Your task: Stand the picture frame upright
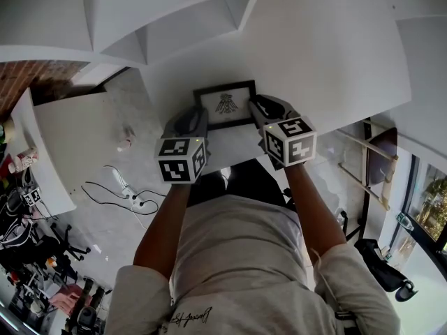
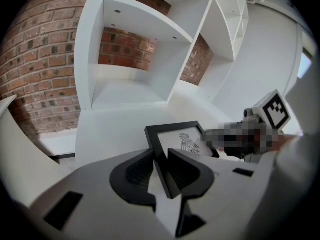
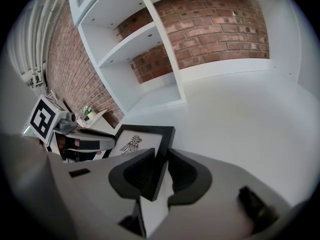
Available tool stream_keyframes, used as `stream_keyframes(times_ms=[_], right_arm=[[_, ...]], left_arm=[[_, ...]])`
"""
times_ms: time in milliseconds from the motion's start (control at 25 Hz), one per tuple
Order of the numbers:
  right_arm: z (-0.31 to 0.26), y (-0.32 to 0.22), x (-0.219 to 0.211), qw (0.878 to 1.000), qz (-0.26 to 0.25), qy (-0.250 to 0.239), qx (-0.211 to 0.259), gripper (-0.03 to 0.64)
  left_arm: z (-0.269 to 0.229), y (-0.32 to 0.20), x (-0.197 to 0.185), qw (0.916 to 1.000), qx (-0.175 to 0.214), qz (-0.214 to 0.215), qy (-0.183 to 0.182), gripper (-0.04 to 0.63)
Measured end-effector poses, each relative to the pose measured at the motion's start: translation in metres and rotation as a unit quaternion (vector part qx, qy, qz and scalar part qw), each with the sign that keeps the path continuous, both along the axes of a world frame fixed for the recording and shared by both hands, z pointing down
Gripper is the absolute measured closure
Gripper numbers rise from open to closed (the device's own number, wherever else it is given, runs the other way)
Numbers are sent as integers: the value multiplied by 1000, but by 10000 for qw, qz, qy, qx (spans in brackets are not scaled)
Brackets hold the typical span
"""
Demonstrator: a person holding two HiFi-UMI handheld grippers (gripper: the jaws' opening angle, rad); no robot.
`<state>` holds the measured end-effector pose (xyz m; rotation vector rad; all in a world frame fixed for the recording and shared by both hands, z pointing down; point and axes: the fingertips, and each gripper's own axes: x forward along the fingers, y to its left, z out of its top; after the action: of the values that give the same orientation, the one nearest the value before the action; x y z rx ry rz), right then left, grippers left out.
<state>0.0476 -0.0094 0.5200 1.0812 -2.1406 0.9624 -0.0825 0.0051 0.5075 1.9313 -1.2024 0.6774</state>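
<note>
Left gripper [image 2: 161,158]: jaws closed on the picture frame [image 1: 225,103], at its 9 o'clock edge. Right gripper [image 3: 161,159]: jaws clamped on the 3 o'clock edge. Frame sits at 12 o'clock from the person, print facing up, over the white tabletop [image 1: 321,54]; flat or tilted, unclear. Beyond: white shelving [image 2: 135,59], brick wall [image 3: 215,24].

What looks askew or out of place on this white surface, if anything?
Only the picture frame: it is not upright, its print faces upward. The left gripper clamps its left edge, the right gripper its right edge. Nothing looks spilled or damaged.
</note>
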Motion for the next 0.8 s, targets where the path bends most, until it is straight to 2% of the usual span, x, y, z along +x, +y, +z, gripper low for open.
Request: stream_keyframes(times_ms=[400,800], right_arm=[[-24,-3,14,9995,155,-31,272,523],[-47,-24,18,9977,87,-15,666,523]], left_arm=[[-26,-5,13,9995,300,116,10,499],[-49,-25,18,9977,665,145,6,499]])
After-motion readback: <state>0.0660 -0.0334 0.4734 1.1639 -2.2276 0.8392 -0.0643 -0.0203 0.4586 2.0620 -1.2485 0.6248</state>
